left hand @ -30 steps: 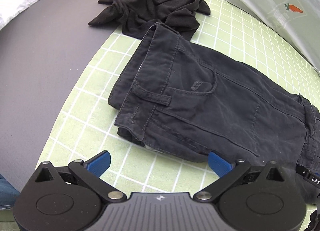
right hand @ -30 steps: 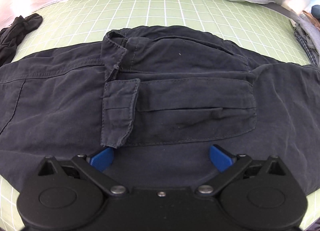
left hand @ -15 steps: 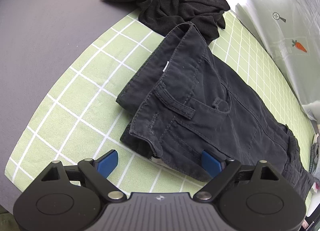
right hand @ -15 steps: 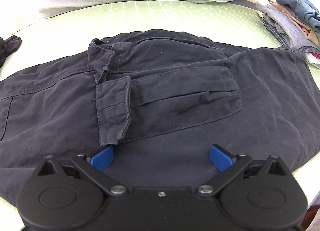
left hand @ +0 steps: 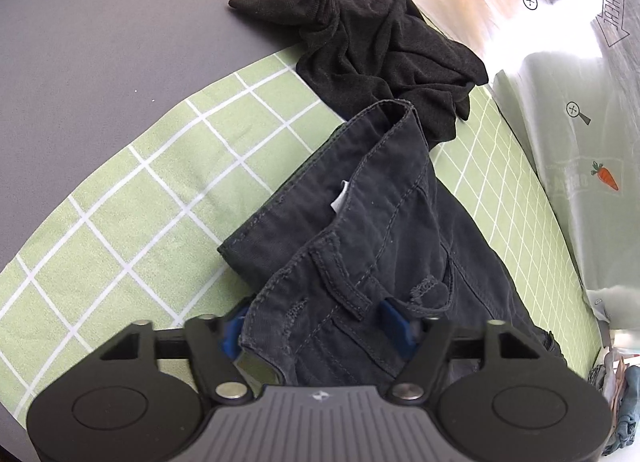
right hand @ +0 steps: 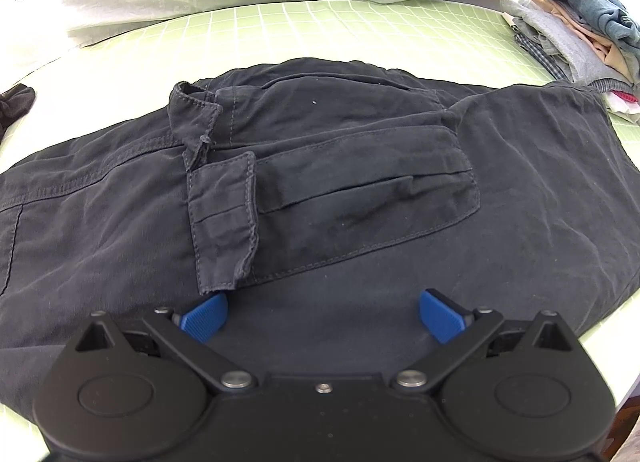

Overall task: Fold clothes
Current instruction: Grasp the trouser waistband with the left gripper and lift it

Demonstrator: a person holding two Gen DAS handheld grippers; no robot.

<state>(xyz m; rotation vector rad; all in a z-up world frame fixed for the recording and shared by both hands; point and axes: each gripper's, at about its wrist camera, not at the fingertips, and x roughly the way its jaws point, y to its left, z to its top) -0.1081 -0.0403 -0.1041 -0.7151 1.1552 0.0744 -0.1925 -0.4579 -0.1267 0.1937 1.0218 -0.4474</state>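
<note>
Dark cargo trousers lie across a green grid mat. My left gripper is at the waistband corner by a belt loop. Its jaws are closing, and bunched fabric fills the gap between the blue pads, which press on it from both sides. In the right wrist view the trousers show a flapped cargo pocket. My right gripper stands open just above the leg fabric below that pocket, with nothing pinched between its fingers.
A crumpled black garment lies beyond the waistband, half on the grey table. Clear plastic bags with a carrot print line the mat's far side. A pile of folded clothes sits at the right edge.
The left gripper moved in onto the waistband corner and its jaws narrowed around the fabric, which now bunches up between them. The right gripper's view rolled a little; its jaws stayed wide.
</note>
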